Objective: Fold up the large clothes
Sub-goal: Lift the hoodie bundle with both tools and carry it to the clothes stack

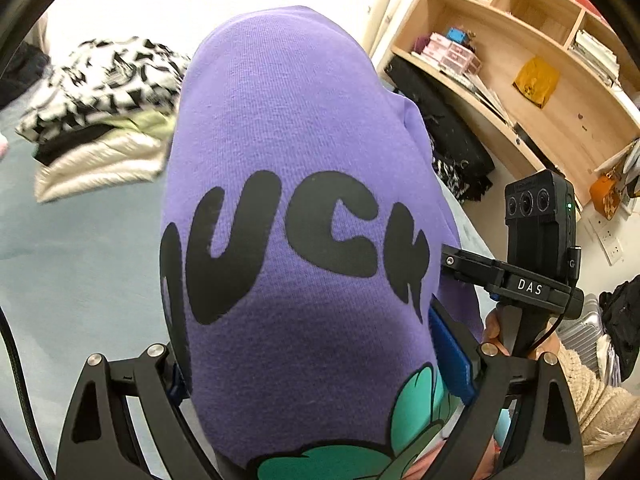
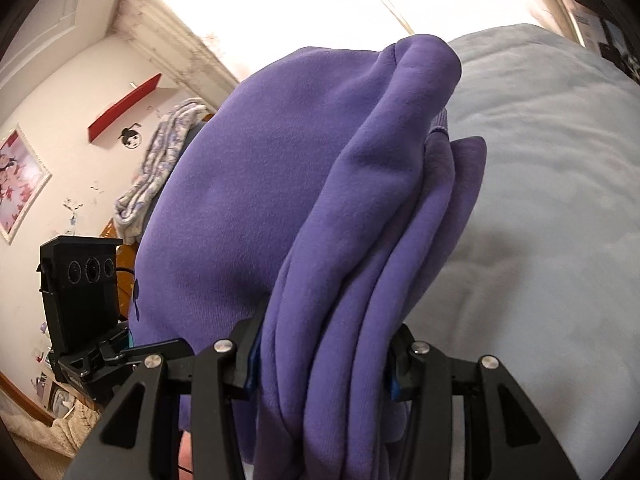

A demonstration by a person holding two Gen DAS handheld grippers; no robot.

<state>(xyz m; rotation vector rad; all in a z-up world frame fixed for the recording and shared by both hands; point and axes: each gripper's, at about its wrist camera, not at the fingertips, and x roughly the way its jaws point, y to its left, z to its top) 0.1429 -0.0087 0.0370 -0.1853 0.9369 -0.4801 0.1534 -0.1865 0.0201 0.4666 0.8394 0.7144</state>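
A: Why is the purple sweatshirt (image 1: 288, 184) held up between the two tools instead of lying on the bed (image 1: 72, 264)?

B: It is judged that a fold is being carried over: the cloth is gripped at two places so that a whole side can be raised off the blue-grey cover at once. The left tool (image 1: 308, 364) is clamped on the printed front, with blue pads seen pressed against either side of the bundle. The right tool (image 2: 320, 364) is clamped on several bunched layers, which are squeezed between its pads.

A: And how does the sweatshirt look?

B: Thick fleece is seen, purple, with black bubble lettering and a green shape near the left tool. Ahead of the right tool it is gathered into long ridges, with a ribbed cuff showing at the far end. Beyond the left tool, a stack of clothes (image 1: 100, 120) is seen on the bed.
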